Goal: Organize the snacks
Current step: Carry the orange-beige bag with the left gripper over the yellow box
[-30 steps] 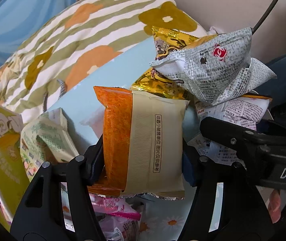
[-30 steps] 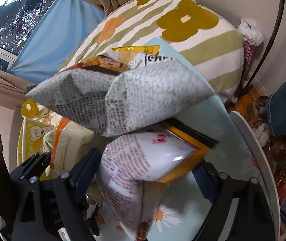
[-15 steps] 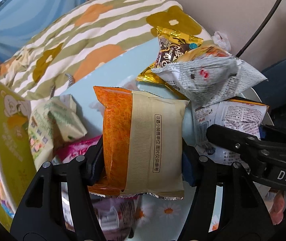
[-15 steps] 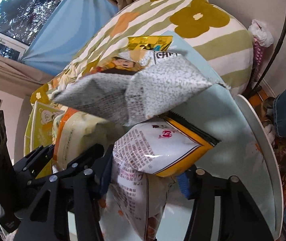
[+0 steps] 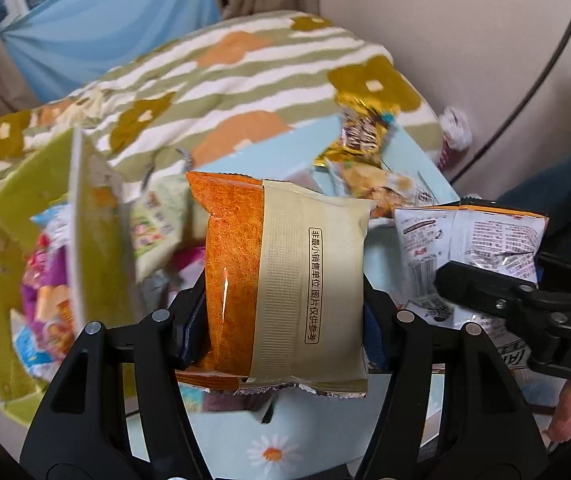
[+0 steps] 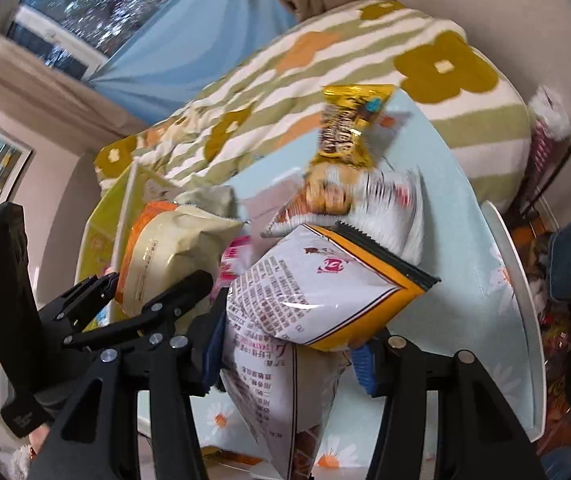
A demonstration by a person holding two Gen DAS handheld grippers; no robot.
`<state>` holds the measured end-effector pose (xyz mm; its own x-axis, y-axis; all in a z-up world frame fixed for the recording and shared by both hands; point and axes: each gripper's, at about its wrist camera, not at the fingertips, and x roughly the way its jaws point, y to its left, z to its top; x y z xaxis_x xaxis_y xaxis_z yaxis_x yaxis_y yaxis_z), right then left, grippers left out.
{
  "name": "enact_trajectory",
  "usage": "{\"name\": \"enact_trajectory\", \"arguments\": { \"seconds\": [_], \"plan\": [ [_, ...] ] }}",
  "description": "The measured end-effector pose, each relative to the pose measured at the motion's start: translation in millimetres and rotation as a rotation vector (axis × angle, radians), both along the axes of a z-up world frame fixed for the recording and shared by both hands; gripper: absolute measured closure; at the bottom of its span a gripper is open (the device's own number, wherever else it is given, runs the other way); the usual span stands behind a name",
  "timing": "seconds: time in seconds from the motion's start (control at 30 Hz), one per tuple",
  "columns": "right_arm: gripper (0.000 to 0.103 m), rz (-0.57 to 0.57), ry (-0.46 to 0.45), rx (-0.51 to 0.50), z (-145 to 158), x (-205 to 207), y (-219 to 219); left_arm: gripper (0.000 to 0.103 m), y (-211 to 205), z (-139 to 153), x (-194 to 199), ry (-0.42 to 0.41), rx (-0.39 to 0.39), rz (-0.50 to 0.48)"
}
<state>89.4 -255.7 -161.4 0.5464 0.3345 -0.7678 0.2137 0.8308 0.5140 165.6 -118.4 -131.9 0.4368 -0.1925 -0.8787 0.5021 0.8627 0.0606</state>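
The left gripper [image 5: 283, 316] is clamped on an orange and beige snack pack [image 5: 285, 280], held upright above the worktop [image 5: 245, 436]; a boxed line of Chinese print runs down its beige back seam. The right gripper [image 6: 289, 354] is clamped on a white and yellow snack bag [image 6: 317, 292] covered in small Chinese text with a red logo. A gold wrapper [image 6: 347, 128] and another white bag [image 6: 389, 216] are blurred behind it. A green box [image 5: 45, 264] of snacks stands at the worktop's left edge.

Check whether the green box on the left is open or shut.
Open. The green box shows no lid in the left wrist view, and colourful snack packets lie inside it.
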Motion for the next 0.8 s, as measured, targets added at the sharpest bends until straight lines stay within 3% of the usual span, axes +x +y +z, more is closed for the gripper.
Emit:
{"name": "enact_trajectory", "arguments": {
  "seconds": [0.43, 0.8],
  "plan": [
    [0.054, 0.289, -0.157, -0.082, 68, 50, 60, 0.043, 93, 67, 10, -0.135, -0.090, 0.295],
    [0.054, 0.439, -0.262, -0.110, 106, 132, 159, 0.043, 218, 101, 63, -0.215, -0.059, 0.473]
  ]
}}
